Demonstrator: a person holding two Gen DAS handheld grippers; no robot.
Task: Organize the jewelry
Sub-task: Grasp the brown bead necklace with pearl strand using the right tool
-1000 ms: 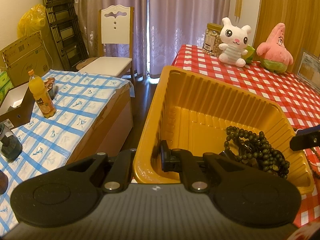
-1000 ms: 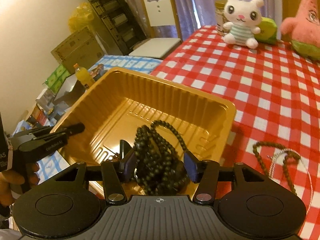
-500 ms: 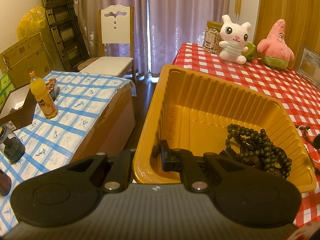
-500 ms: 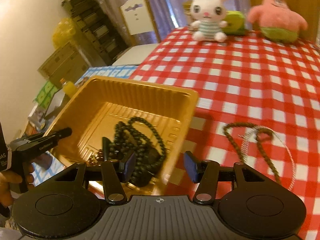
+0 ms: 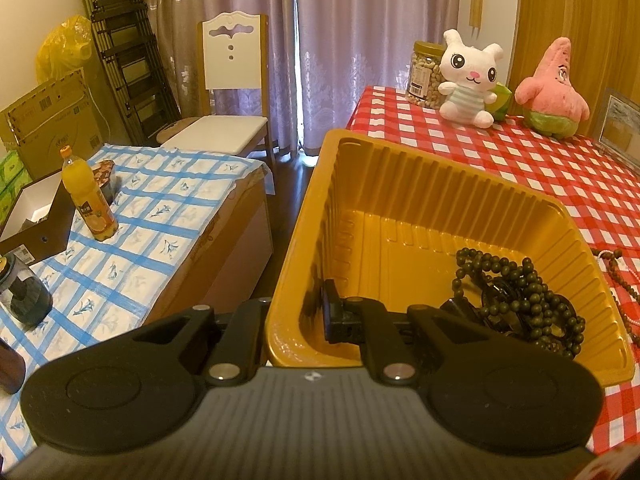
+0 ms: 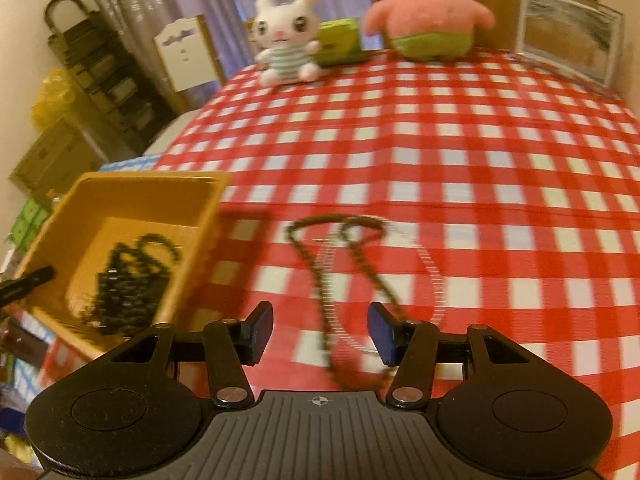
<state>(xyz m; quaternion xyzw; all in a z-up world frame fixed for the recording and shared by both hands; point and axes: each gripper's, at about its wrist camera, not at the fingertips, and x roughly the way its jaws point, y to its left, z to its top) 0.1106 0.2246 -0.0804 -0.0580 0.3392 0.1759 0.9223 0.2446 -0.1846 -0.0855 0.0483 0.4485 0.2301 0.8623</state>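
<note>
Our right gripper (image 6: 320, 330) has swung from the tray (image 5: 400, 184), jaws open, over the bead necklace (image 6: 320, 280) stretching away from us, while our left gripper (image 5: 294, 316) clamps the tray's wall.

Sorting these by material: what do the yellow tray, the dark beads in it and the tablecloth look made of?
Tray: thin moulded plastic, glossy; ribbed walls with highlights.
Dark beads: small round beads on a string, dull sheen; possibly wood or stone, unclear.
Tablecloth: red-and-white check; cloth or vinyl, too blurred to say.
</note>
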